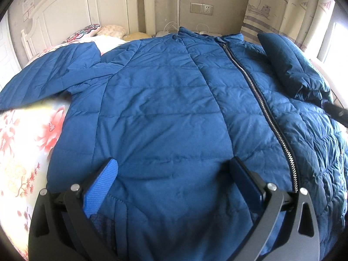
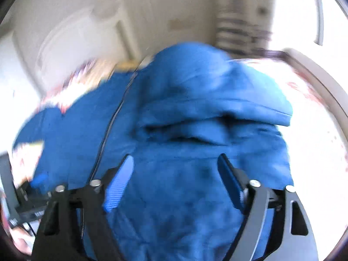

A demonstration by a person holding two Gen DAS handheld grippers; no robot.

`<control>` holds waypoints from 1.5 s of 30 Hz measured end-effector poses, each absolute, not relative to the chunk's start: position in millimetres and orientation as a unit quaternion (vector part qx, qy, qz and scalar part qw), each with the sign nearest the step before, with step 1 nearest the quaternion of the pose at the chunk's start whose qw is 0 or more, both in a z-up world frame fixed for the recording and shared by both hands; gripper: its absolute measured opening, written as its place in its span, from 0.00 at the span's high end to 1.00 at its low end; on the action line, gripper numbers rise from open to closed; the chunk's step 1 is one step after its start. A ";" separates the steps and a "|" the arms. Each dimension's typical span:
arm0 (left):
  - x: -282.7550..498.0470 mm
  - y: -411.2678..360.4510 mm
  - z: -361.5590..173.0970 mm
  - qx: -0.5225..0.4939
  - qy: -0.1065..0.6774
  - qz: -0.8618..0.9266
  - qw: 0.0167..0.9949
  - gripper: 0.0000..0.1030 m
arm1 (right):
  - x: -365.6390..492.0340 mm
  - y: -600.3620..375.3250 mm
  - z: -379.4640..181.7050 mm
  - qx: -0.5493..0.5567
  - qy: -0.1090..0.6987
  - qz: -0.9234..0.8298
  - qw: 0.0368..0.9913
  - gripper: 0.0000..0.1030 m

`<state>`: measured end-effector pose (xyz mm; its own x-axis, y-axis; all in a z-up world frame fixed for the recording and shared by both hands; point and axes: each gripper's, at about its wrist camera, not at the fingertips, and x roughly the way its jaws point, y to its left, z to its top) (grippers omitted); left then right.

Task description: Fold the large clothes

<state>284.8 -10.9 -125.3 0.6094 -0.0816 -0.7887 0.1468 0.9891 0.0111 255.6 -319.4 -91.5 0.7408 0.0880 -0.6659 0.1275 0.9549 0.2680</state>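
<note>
Floral bedding [image 1: 26,134] supports the blue jacket [image 1: 165,100], spread directly ahead of both grippers. Left gripper [image 1: 174,169] and right gripper [image 2: 175,169] are wide open, gripping nothing. Recommended: seize the sleeve [image 1: 289,65] edge squarely, then fold across the zipper [image 1: 261,100].

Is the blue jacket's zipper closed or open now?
Closed: on the blue jacket, the zipper teeth run joined from collar to hem in the left wrist view.

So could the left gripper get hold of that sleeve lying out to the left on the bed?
Probably yes. The left gripper is open over the jacket near its hem, and the sleeve lies spread flat on the floral bedspread with nothing on top of it or between them.
</note>
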 end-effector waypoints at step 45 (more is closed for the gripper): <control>283.7 -11.5 -125.4 0.040 0.437 -0.062 0.896 0.02 | 283.4 -304.2 -47.3 0.181 0.292 0.153 0.927 0.23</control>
